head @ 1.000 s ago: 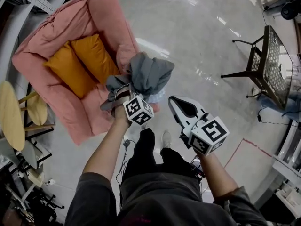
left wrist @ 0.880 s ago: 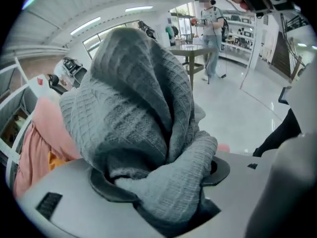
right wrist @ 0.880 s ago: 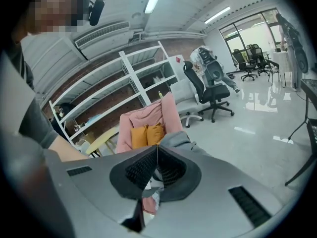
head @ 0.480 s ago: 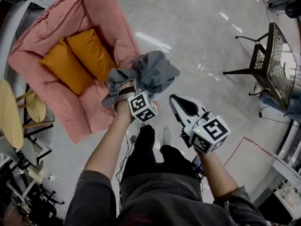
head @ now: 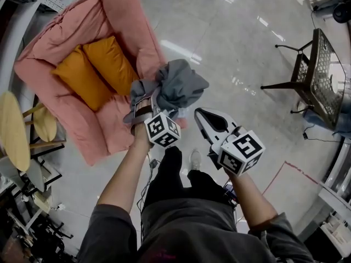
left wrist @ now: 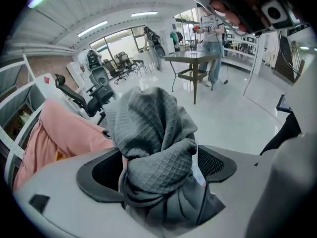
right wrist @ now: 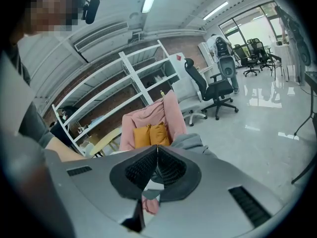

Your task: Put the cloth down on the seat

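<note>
**Head and gripper views.** The left gripper (left wrist: 157, 165) had its jaws released. They had just been opening, and the grey cloth (left wrist: 148, 128) sat bunched in the gap between them. Part of each dark pad showed bare on either side of the bundle, so the pads did not press it. The cloth rose above the jaw tips, and a fold hung down behind them.

In the head view the cloth (head: 178, 84) hid the left jaws and lay just beyond the marker cube. The pink seat (head: 66, 43) lay beyond and to the left of the left jaws. Two orange cushions (head: 96, 70) rested on it, apart from the cloth. The bundle was over the near edge of the seat and the grey floor (head: 236, 48), not yet lying on the seat.

The right gripper (head: 200, 113) had its jaws clenched, tip to tip, with nothing between them. It was just right of the cloth and apart from it.
</note>
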A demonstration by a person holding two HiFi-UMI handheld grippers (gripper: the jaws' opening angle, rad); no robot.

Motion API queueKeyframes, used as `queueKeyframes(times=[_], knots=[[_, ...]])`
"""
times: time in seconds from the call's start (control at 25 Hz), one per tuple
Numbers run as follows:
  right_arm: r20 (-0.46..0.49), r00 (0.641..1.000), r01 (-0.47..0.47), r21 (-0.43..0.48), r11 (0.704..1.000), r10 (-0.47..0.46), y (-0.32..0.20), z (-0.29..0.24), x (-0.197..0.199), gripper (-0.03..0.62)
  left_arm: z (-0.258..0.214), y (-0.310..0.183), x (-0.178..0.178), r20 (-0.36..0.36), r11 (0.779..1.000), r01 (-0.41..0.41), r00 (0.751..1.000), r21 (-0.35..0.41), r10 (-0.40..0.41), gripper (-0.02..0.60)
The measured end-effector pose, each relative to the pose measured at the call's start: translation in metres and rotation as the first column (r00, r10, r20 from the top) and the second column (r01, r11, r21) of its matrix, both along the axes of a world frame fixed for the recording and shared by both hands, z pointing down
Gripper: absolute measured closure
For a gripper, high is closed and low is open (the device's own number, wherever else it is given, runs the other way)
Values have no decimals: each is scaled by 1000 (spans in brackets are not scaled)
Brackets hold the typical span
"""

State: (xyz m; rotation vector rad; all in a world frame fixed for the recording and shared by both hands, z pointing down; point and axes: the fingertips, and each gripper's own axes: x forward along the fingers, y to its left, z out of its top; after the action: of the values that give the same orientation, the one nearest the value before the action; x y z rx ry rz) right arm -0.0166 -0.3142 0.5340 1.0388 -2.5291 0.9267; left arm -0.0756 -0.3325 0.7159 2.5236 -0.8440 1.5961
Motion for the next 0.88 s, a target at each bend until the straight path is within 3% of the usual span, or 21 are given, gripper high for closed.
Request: queueKeyframes(times=[0.4, 0.88], knots=[[2, 1000, 24, 26, 999, -25, 7, -15, -11, 578, -25, -2, -10, -24, 998, 48, 999, 50, -47, 118], [-1, 999, 39, 24, 999, -39, 13, -17, -16, 577, -36, -2, -23, -51, 993, 107, 993, 53, -104, 118]])
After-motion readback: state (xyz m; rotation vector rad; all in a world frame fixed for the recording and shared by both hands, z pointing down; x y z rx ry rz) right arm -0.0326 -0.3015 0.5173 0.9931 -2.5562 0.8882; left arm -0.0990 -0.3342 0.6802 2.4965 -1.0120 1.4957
